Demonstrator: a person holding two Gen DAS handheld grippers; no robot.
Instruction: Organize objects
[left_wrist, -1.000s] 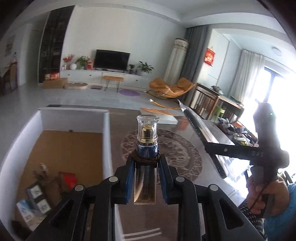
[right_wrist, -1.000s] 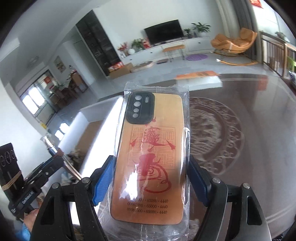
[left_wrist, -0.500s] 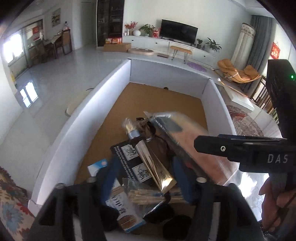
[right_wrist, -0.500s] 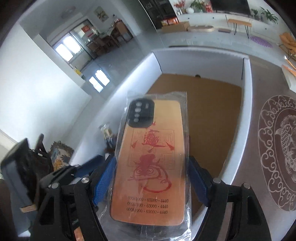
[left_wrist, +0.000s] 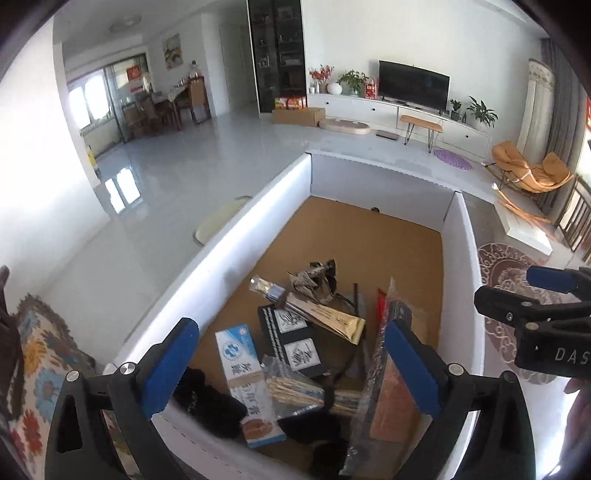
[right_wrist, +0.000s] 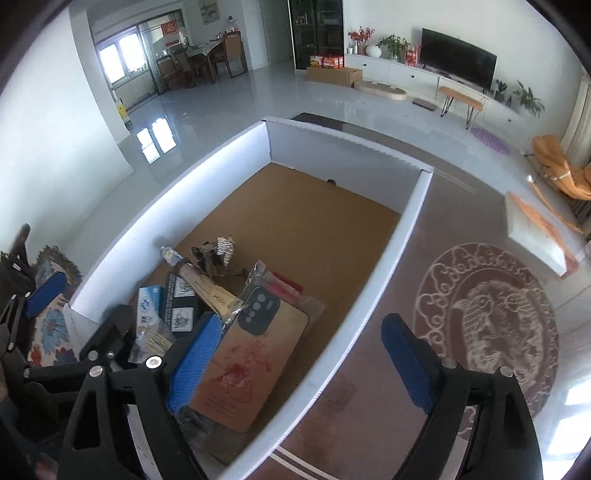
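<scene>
We see a gold cosmetic tube (left_wrist: 325, 316) and a bagged orange phone case (right_wrist: 247, 365) lying in the white box (right_wrist: 373, 295) among other clutter. Our left hand-held gripper (left_wrist: 291, 365) and right hand-held gripper (right_wrist: 299, 369) hover spread and empty, jaws just opened.

White letters "DAS" show on the black body of the right tongs (left_wrist: 532, 295), at the right edge of the left wrist view. The blue-and-white box (left_wrist: 245, 373) and black packet (left_wrist: 291, 341) carry Chinese characters, too small to read.
</scene>
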